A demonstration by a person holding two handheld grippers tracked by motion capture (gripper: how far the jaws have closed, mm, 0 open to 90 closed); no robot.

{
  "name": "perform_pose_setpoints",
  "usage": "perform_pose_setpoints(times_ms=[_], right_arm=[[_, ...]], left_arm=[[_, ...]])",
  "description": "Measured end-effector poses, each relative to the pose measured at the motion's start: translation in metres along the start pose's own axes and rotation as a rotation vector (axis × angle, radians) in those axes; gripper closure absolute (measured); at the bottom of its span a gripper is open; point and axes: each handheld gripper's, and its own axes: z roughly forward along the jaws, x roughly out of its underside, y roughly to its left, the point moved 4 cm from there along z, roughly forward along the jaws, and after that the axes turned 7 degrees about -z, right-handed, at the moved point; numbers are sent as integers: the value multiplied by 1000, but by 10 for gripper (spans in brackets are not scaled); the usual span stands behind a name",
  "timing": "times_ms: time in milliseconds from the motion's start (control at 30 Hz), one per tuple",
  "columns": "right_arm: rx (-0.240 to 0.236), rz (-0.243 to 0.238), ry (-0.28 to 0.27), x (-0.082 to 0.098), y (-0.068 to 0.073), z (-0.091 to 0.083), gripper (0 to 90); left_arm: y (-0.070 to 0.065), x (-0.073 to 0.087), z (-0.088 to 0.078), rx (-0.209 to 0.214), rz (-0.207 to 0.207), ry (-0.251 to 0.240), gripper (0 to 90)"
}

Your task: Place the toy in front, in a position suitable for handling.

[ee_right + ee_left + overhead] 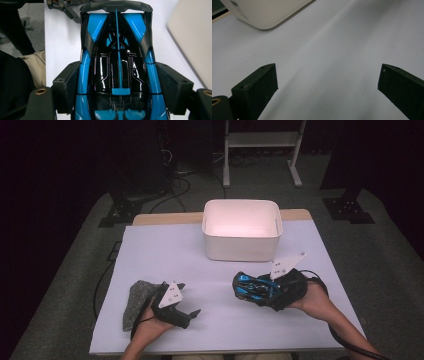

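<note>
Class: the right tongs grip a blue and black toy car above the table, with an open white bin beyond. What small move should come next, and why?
Probably carry the toy car forward over the white bin. The right tongs clamp its sides, and the bin looks empty, just ahead.

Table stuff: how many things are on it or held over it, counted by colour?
Blue and black: 1, the toy car gripped in the right claw
White: 1, the box
Grey: 1, the cloth beside the open left claw
Total: 3
</note>
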Motion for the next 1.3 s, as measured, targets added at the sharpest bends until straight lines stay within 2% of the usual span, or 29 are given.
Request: perform_pose_setpoints(times_ms=[533,933,1167,1300], right_arm=[[-85,-29,39,-1,4,45,250],[-133,-41,58,2,10,71,250],[-135,-48,69,5,9,81,250],[-136,-54,79,8,8,86,250]], left_arm=[[5,0,-6,-10,-20,-18,18],[8,2,-9,-15,-22,-20,19],[8,2,-9,-13,-31,-22,19],[9,3,-8,-9,-22,-2,19]])
